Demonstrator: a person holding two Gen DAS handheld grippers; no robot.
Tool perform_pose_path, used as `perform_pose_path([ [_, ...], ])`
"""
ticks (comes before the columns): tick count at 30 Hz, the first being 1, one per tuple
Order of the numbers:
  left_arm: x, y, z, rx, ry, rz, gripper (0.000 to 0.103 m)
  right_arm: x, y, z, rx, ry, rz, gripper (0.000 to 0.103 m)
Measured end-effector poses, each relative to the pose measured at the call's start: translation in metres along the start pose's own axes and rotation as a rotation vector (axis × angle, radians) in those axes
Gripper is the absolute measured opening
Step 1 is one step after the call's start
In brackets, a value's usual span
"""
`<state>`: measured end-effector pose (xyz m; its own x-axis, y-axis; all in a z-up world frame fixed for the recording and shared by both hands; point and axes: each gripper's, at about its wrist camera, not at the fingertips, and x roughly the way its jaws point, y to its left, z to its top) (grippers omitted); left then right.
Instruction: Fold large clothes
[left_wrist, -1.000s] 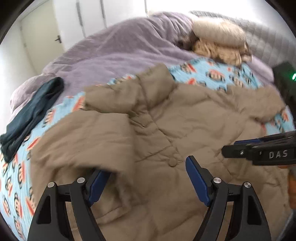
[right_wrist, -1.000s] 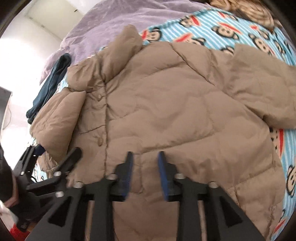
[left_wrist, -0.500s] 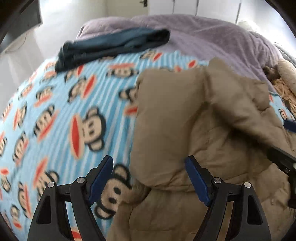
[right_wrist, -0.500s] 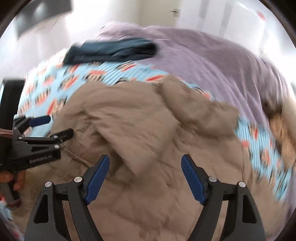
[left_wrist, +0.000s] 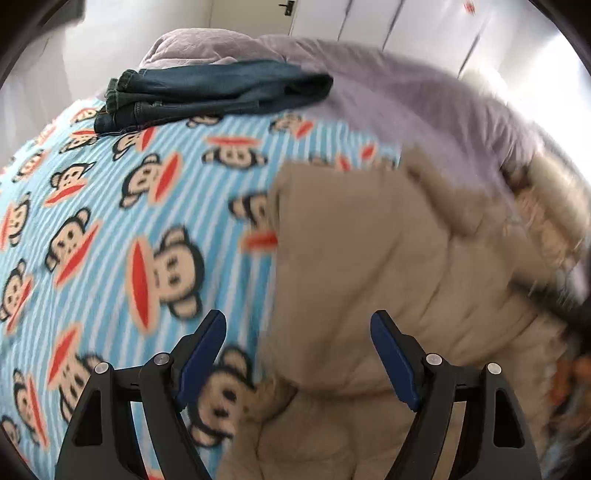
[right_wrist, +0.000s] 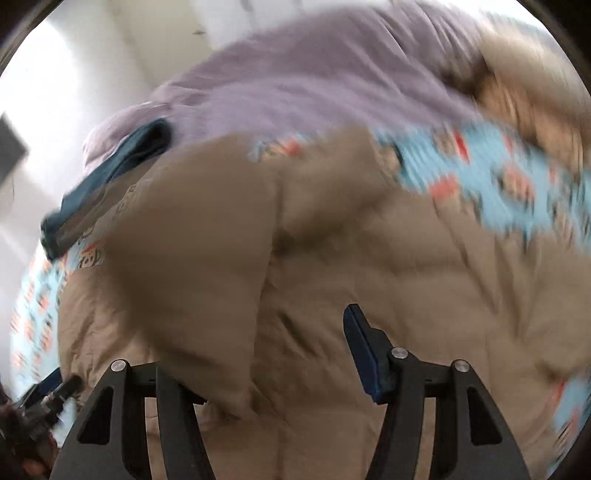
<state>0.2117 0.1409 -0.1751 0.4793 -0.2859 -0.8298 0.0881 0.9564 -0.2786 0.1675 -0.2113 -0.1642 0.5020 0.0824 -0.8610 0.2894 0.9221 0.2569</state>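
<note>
Left tongs (left_wrist: 297, 354) wide over jacket (left_wrist: 388, 266) edge, right tongs (right_wrist: 273, 354) closing (sleeve between), blanket (left_wrist: 110, 221) bare leftward.

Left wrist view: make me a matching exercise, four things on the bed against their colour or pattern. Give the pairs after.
Things:
1. puffer jacket
2. folded jeans
3. fleece blanket
4. duvet

Looks:
A. light blue stripes with cartoon monkeys
B. pale purple
C. tan, quilted
D. dark blue denim

Pairs: 1-C, 2-D, 3-A, 4-B
</note>
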Motion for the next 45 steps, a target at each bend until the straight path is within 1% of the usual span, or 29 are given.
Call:
perform_pose_path([
  [2, 0.008, 0.015, 0.016, -0.058, 0.033, -0.075, 0.081, 0.006, -0.023, -0.004, 0.09, 0.049, 0.067, 0.064],
  [3, 0.021, 0.027, 0.027, -0.102, 0.078, -0.135, 0.081, 0.008, -0.031, -0.005, 0.129, 0.062, 0.099, 0.064],
  [4, 0.029, 0.033, 0.03, -0.125, 0.099, -0.161, 0.081, 0.011, -0.042, -0.007, 0.195, 0.073, 0.145, 0.064],
  [6, 0.057, 0.044, 0.037, -0.191, 0.174, -0.216, 0.081, 0.017, -0.056, -0.014, 0.299, 0.087, 0.203, 0.064],
  [7, 0.063, 0.043, 0.036, -0.204, 0.19, -0.227, 0.079, 0.021, -0.064, -0.016, 0.37, 0.096, 0.243, 0.059],
  [8, 0.067, 0.038, 0.037, -0.201, 0.19, -0.24, 0.054, 0.024, -0.071, -0.019, 0.43, 0.106, 0.279, 0.05],
  [9, 0.066, 0.028, 0.038, -0.173, 0.183, -0.247, 0.032, 0.025, -0.072, -0.021, 0.455, 0.112, 0.294, 0.019],
  [10, 0.06, 0.018, 0.037, -0.137, 0.165, -0.222, 0.031, 0.028, -0.075, -0.021, 0.476, 0.126, 0.307, 0.012],
  [11, 0.052, 0.007, 0.034, -0.081, 0.126, -0.171, 0.031, 0.028, -0.075, -0.02, 0.471, 0.126, 0.316, 0.011],
  [12, 0.048, -0.001, 0.031, -0.026, 0.099, -0.127, 0.025, 0.024, -0.072, -0.02, 0.442, 0.112, 0.311, 0.01],
  [13, 0.045, -0.009, 0.028, 0.025, 0.081, -0.077, 0.025, 0.019, -0.066, -0.018, 0.392, 0.097, 0.295, 0.01],
  [14, 0.046, -0.016, 0.025, 0.082, 0.064, 0.003, 0.025, 0.013, -0.061, -0.016, 0.333, 0.082, 0.272, 0.01],
  [15, 0.051, -0.018, 0.023, 0.114, 0.059, 0.064, 0.025, 0.01, -0.053, -0.015, 0.277, 0.069, 0.246, 0.01],
  [17, 0.06, -0.017, 0.024, 0.135, 0.067, 0.146, 0.025, 0.01, -0.042, -0.016, 0.187, 0.061, 0.195, 0.01],
  [19, 0.069, -0.012, 0.024, 0.118, 0.083, 0.16, 0.025, 0.016, -0.037, -0.021, 0.134, 0.077, 0.137, 0.01],
  [20, 0.068, -0.012, 0.024, 0.114, 0.075, 0.173, 0.025, 0.023, -0.038, -0.024, 0.129, 0.088, 0.125, 0.01],
  [21, 0.066, -0.013, 0.024, 0.12, 0.071, 0.189, 0.025, 0.034, -0.04, -0.028, 0.144, 0.108, 0.118, 0.01],
  [23, 0.056, -0.019, 0.025, 0.136, 0.048, 0.233, 0.025, 0.043, -0.046, -0.032, 0.182, 0.106, 0.129, 0.01],
  [26, 0.028, -0.023, 0.025, 0.154, -0.029, 0.241, 0.025, 0.044, -0.044, -0.031, 0.179, 0.099, 0.128, 0.01],
  [29, 0.01, -0.033, 0.03, 0.157, -0.081, 0.193, 0.025, 0.044, -0.045, -0.03, 0.167, 0.104, 0.134, 0.01],
  [30, 0.009, -0.039, 0.032, 0.172, -0.083, 0.174, 0.025, 0.045, -0.046, -0.03, 0.165, 0.106, 0.136, 0.01],
  [32, 0.02, -0.051, 0.029, 0.212, -0.059, 0.189, 0.025, 0.045, -0.042, -0.027, 0.134, 0.105, 0.124, 0.01],
  [33, 0.036, -0.057, 0.025, 0.244, -0.02, 0.221, 0.026, 0.043, -0.04, -0.029, 0.109, 0.103, 0.114, 0.01],
  [35, 0.062, -0.058, 0.014, 0.269, 0.037, 0.246, 0.025, 0.042, -0.033, -0.027, 0.048, 0.102, 0.092, 0.01],
  [36, 0.069, -0.057, 0.009, 0.269, 0.047, 0.252, 0.025, 0.041, -0.031, -0.025, 0.03, 0.102, 0.086, 0.011],
  [38, 0.082, -0.051, -0.001, 0.24, 0.047, 0.246, 0.026, 0.038, -0.031, -0.022, -0.01, 0.095, 0.077, 0.017],
  [39, 0.084, -0.049, -0.002, 0.221, 0.039, 0.246, 0.026, 0.035, -0.033, -0.022, -0.013, 0.09, 0.072, 0.026],
  [40, 0.085, -0.05, -0.001, 0.214, 0.038, 0.249, 0.026, 0.029, -0.036, -0.023, -0.019, 0.074, 0.054, 0.031],
  [45, 0.087, -0.052, 0.007, 0.238, 0.062, 0.274, 0.026, 0.009, -0.061, -0.029, -0.005, 0.04, -0.038, 0.031],
])
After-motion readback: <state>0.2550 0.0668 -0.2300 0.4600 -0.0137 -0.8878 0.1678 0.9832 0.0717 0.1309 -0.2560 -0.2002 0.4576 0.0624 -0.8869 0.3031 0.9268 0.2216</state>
